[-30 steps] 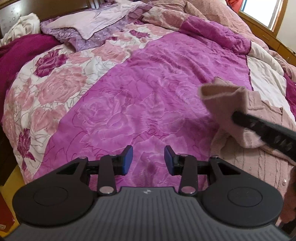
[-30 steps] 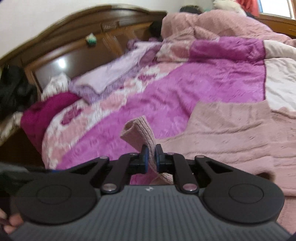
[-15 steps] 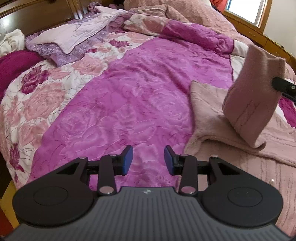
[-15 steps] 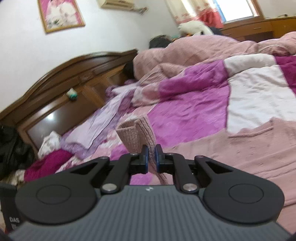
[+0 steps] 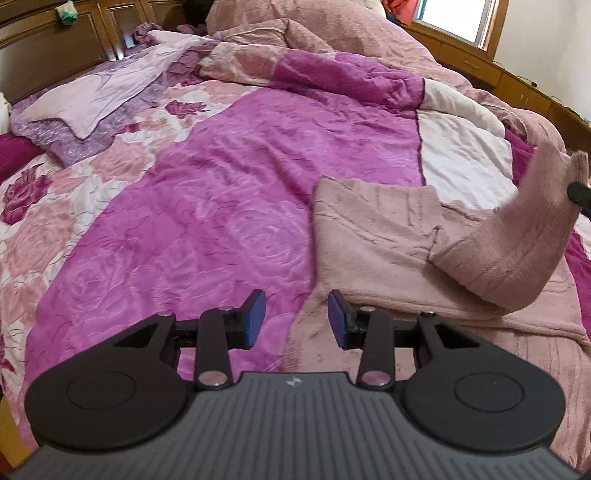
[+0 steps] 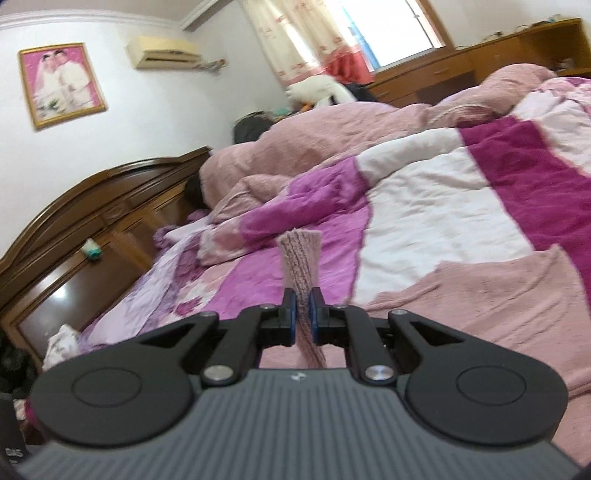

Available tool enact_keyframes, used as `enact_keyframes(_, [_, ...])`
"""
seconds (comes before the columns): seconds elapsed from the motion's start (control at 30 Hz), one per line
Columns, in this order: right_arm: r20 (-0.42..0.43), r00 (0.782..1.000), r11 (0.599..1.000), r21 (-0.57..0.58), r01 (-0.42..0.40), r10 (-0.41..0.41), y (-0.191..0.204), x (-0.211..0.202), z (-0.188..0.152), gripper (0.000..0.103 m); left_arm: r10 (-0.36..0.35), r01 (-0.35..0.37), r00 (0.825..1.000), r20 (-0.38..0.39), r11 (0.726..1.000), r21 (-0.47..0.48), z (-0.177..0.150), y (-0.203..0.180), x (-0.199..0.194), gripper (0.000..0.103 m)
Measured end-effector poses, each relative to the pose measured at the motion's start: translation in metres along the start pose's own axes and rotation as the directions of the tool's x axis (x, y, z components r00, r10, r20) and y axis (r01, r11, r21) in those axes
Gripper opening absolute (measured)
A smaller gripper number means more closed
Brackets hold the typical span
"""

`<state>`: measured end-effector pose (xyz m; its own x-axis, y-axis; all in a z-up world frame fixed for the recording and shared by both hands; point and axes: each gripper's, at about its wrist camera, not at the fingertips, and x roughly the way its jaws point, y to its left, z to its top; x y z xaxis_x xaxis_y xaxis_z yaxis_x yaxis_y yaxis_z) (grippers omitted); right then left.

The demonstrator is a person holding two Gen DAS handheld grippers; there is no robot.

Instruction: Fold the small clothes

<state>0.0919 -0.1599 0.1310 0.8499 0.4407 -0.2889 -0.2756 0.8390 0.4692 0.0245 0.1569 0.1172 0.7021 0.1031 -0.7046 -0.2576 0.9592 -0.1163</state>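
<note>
A dusty-pink knit sweater (image 5: 376,236) lies on the magenta rose-pattern bedspread (image 5: 207,206). My left gripper (image 5: 297,317) is open and empty, low over the sweater's near left edge. My right gripper (image 6: 303,312) is shut on the ribbed cuff of the sweater's sleeve (image 6: 300,258). In the left wrist view the sleeve (image 5: 524,236) arcs up from the sweater's body to the right gripper's tip (image 5: 580,192) at the far right edge. The sweater's body also shows in the right wrist view (image 6: 480,306).
A lilac pillowcase (image 5: 99,96) and a bunched pink duvet (image 5: 317,33) lie at the bed's far side. A dark wooden headboard (image 6: 92,229) stands behind. A wooden cabinet (image 5: 517,81) runs under the window on the right.
My right gripper has carried the sleeve up and to the right, over the sweater's body. The left gripper has moved right, toward the sweater, still open.
</note>
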Motion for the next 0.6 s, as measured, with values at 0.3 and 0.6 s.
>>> enact_keyframes(0.3, [0.031,0.991,0.991,0.046,0.127,-0.128,-0.048,-0.003,0.003,0.011,-0.017,0.017,1.000,-0.002,1.000,0.020,0.006,-0.013,0.007,0.045])
enact_keyframes(0.6, [0.033,0.968,0.969,0.005,0.247,-0.247,-0.087,-0.002,-0.005,0.011,-0.048,0.046,0.999,0.025,0.996,0.074,0.019,-0.038,0.018,0.045])
